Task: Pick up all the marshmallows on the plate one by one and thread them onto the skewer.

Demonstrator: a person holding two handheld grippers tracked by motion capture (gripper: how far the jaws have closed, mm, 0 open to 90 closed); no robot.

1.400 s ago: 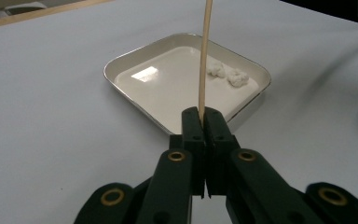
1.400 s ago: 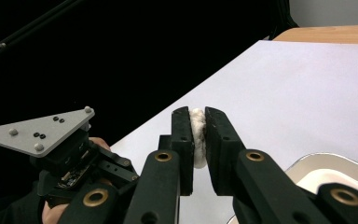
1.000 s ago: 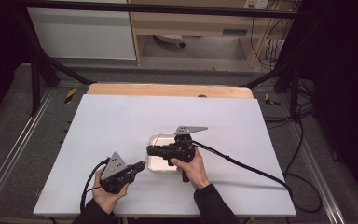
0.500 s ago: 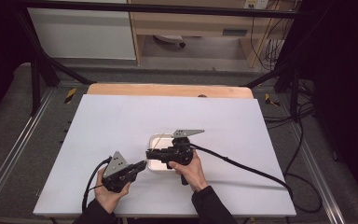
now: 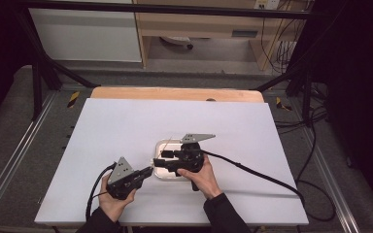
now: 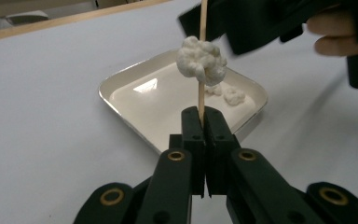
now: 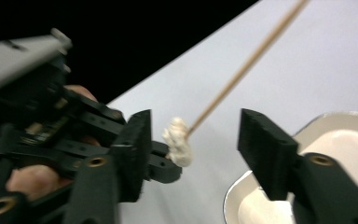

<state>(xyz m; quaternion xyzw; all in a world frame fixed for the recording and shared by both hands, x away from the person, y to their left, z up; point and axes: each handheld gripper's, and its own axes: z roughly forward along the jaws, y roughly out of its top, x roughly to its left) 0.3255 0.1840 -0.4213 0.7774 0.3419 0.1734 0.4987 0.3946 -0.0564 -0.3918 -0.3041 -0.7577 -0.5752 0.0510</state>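
Left gripper (image 6: 204, 122) clenched on wooden skewer (image 6: 202, 60), upright, w/ white lump (image 6: 201, 59) threaded on it above the white tray (image 6: 121, 84). Right gripper (image 7: 193, 140) jaws released, wide apart, either side of lump, not touching.

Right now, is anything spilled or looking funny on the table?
Nothing is spilled. A white lump sits partway down the wooden stick that the left gripper pinches upright, and a few white bits lie inside the tray. The right gripper is open around the lump.

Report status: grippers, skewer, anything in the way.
Left gripper shut on wooden skewer, white lump threaded on it. Right gripper open, straddling the lump. White tray below; nothing blocking.
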